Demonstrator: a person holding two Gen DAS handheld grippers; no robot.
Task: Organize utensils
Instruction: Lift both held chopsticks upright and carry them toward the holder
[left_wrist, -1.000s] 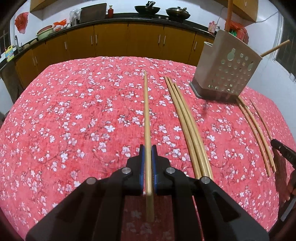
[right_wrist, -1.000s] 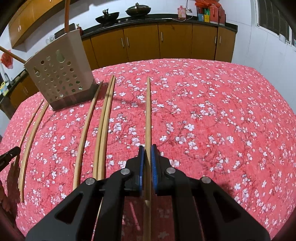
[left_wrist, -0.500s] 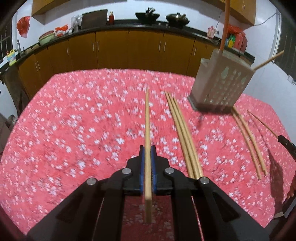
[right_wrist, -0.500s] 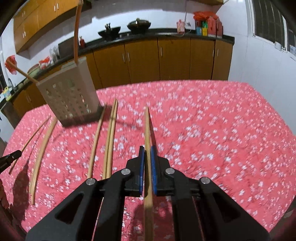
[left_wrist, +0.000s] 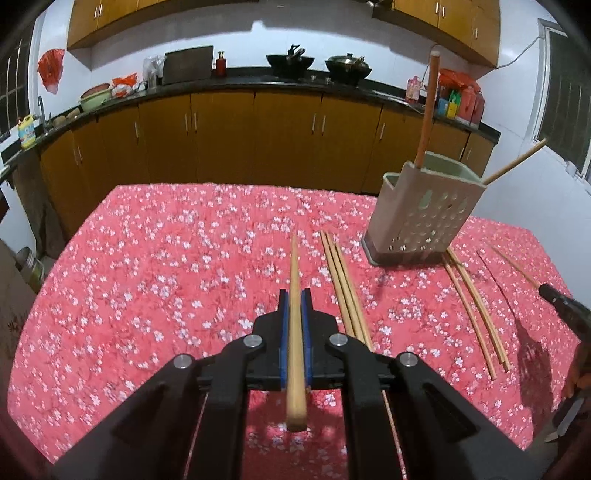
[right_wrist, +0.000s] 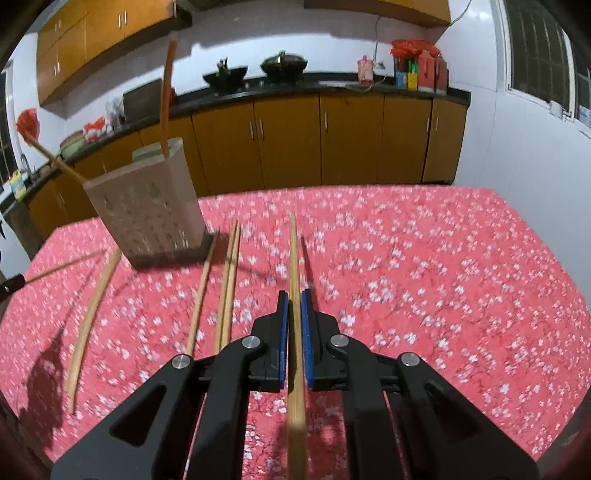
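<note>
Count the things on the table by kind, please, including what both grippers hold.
Chopsticks lying on the cloth: 6
Chopsticks in the hand-held grippers: 2
Sticks standing in the holder: 2
Holder: 1
Total: 11

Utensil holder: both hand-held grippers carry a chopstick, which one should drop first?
Probably the left hand-held gripper: the utensil holder looks nearer in its view, its chopstick sharp. The right hand-held gripper sees the holder blurred, further aside.
</note>
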